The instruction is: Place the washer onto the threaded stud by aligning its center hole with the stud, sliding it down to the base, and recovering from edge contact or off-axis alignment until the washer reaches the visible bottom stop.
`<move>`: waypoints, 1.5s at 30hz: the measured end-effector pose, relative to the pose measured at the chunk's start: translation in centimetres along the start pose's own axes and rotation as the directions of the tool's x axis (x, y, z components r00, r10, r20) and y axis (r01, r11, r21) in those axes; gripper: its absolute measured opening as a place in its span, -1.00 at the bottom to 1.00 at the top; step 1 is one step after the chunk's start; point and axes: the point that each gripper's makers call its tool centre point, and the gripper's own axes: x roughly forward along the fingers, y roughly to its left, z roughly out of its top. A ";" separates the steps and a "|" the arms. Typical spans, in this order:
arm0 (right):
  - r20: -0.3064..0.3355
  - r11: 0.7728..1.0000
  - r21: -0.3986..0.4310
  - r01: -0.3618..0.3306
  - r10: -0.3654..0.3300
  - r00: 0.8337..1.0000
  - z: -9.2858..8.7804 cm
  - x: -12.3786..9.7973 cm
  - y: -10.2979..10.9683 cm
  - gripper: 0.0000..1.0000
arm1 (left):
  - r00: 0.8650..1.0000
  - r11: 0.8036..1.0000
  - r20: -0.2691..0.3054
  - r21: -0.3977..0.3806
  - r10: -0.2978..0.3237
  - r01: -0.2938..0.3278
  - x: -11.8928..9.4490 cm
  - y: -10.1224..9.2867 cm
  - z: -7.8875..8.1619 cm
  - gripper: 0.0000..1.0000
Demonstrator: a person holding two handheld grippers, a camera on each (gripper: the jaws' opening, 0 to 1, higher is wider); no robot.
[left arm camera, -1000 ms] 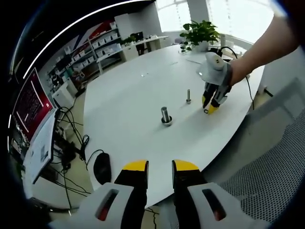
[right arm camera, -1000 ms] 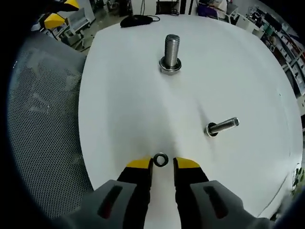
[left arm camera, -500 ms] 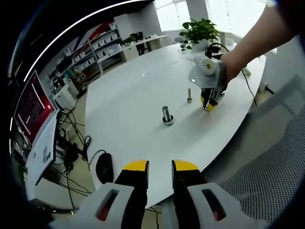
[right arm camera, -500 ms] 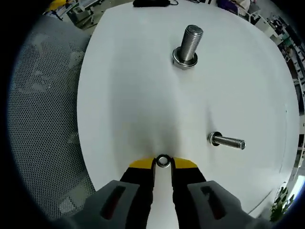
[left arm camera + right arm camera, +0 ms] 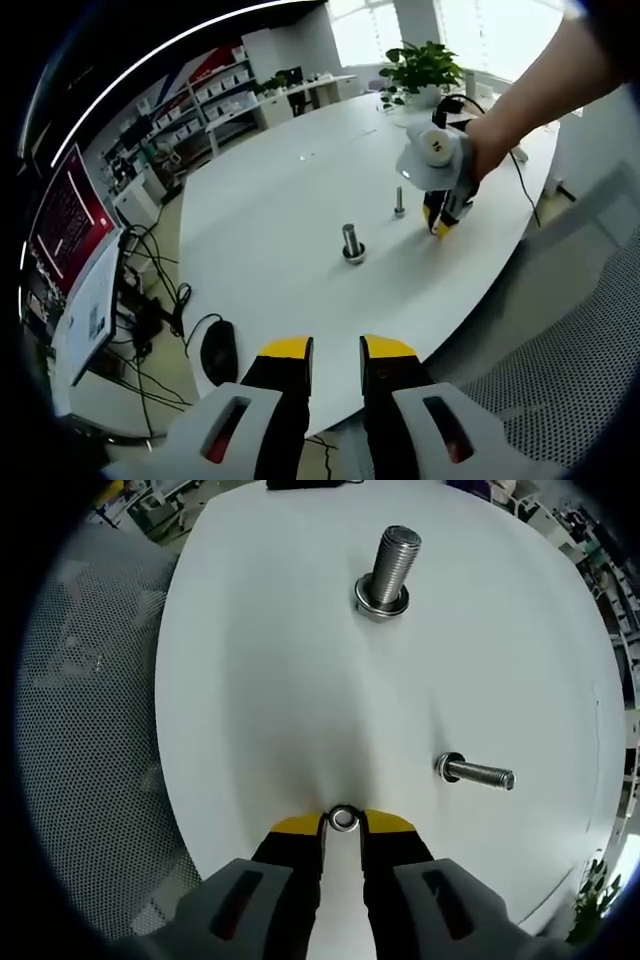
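Observation:
A small steel washer [image 5: 343, 818] sits pinched between the yellow tips of my right gripper [image 5: 343, 823], low over the white table [image 5: 260, 680]. Ahead of it stands a thick threaded stud [image 5: 388, 562] with a ring at its base. A thinner threaded stud [image 5: 478, 774] stands off to the right. In the left gripper view, my right gripper [image 5: 440, 218], held by a person's hand, points down at the table beside the thin stud [image 5: 399, 201]; the thick stud [image 5: 351, 243] is nearer to me. My left gripper [image 5: 337, 352] hangs open off the table's near edge, holding nothing.
A black mouse [image 5: 214, 350] lies near the table's edge, with cables trailing below. A grey mesh chair [image 5: 80, 730] stands beside the table. A potted plant [image 5: 420, 68] sits at the far end, and a red monitor [image 5: 60, 215] stands at the left.
My right gripper has moved forward and shut on the washer, which lay just ahead of its parted tips a second ago. The left gripper stays as it was.

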 end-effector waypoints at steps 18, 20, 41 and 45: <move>0.187 0.993 0.117 0.022 -0.044 0.981 -0.1 -0.1 -0.2 -0.71 | 1.000 1.000 0.009 -0.003 0.012 -0.012 -0.1 0.3 0.1 -0.67; 0.189 0.991 0.131 0.019 -0.044 0.981 -0.1 -0.1 -0.3 -0.72 | 1.000 1.000 0.006 -0.002 0.012 -0.012 -0.1 0.3 0.1 -0.67; 0.290 0.975 0.221 0.029 -0.094 0.952 1.5 -3.4 -4.2 -0.72 | 1.000 1.000 0.005 -0.005 0.018 -0.018 -0.1 0.5 0.0 -0.68; 0.304 0.977 0.211 0.038 -0.103 0.947 1.8 -4.1 -4.8 -0.72 | 1.000 1.000 0.000 0.000 0.015 -0.015 0.0 0.4 0.0 -0.69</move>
